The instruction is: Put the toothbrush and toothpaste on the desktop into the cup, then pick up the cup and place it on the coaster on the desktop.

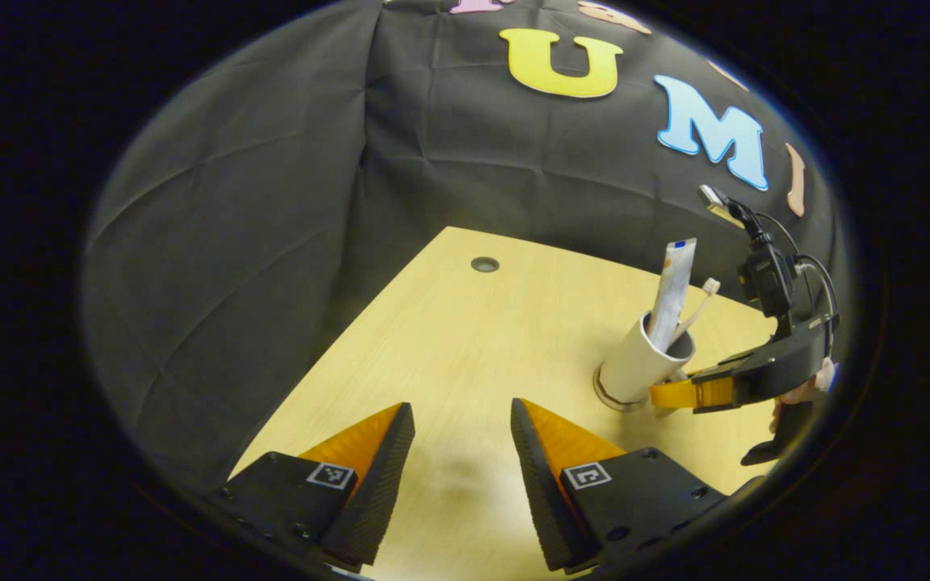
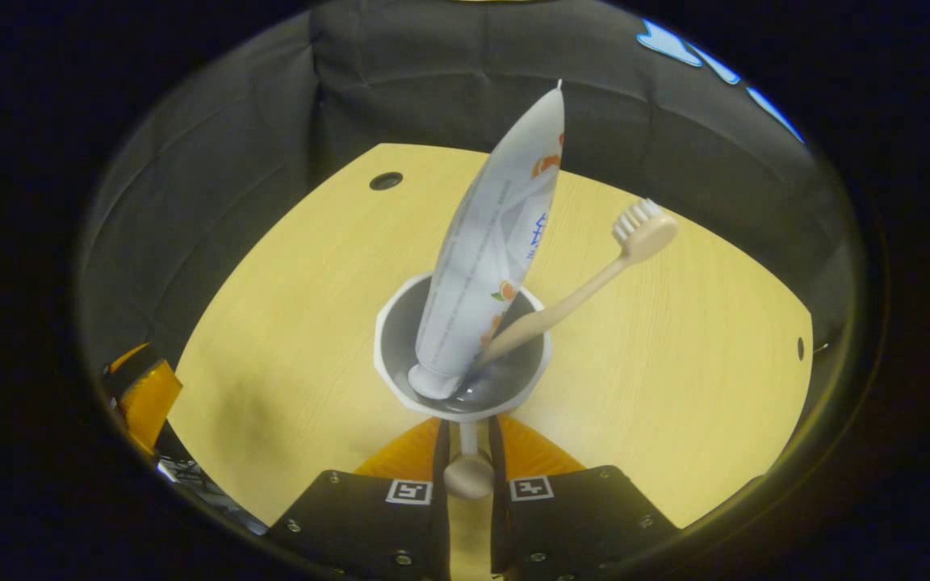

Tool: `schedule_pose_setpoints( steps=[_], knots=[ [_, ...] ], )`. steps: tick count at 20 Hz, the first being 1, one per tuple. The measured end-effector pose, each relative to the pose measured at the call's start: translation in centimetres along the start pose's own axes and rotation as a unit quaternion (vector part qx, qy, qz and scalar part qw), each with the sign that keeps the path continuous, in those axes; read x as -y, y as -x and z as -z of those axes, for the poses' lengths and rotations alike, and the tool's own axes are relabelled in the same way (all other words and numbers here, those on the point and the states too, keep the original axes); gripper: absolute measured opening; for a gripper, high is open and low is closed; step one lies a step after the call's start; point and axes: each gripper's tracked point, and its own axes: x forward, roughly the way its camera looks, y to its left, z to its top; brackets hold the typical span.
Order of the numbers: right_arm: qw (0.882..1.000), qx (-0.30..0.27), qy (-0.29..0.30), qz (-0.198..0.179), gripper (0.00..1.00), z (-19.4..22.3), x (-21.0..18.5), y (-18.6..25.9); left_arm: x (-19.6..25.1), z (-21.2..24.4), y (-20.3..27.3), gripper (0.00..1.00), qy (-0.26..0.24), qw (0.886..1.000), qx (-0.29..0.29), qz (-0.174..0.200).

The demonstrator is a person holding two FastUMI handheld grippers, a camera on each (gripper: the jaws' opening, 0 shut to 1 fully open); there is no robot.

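Now our right gripper (image 2: 466, 440) clamps the cup (image 2: 462, 355) holding toothpaste (image 2: 493, 242) and toothbrush (image 2: 586, 282); our left gripper (image 1: 462, 460) hangs open.

toothpaste (image 2: 491, 242): print too small to read | gripper tags: square markers, no legible text

White cup (image 2: 462, 355) on round coaster (image 1: 615, 401), handle pinched. White toothpaste tube (image 2: 491, 242) cap-down inside, leaning. Beige toothbrush (image 2: 586, 282) inside, bristle head up, tilted.
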Motion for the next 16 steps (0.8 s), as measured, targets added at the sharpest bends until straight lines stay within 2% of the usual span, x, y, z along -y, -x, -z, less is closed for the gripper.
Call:
schedule_pose_setpoints(
  steps=[2,3,4,10,11,16],
  knots=[
    [1.0,0.003,0.004,0.002,0.2,-0.3,0.1,0.2,-0.3,-0.5,0.1,0.79,-0.001,1.0,-0.002,0.001],
    [1.0,0.005,0.006,0.003,0.15,-0.3,0.1,0.1,-0.4,-0.5,0.0,0.79,0.0,1.0,-0.002,0.002],
    [1.0,0.007,0.006,0.003,0.19,-0.2,0.2,0.1,-0.5,-0.5,0.0,0.79,0.0,1.0,-0.003,0.002],
    [1.0,0.01,-0.005,-0.002,0.27,0.0,0.4,-0.1,-0.4,-0.2,0.1,0.79,-0.001,1.0,-0.003,0.006],
    [1.0,0.013,-0.012,-0.003,0.31,-0.2,0.5,0.1,-0.3,-0.3,0.1,0.79,-0.002,1.0,-0.002,0.007],
    [0.999,0.025,-0.034,-0.01,0.33,-0.5,0.4,1.9,0.5,-0.6,0.1,0.79,-0.011,1.0,0.005,0.018]
  ],
)
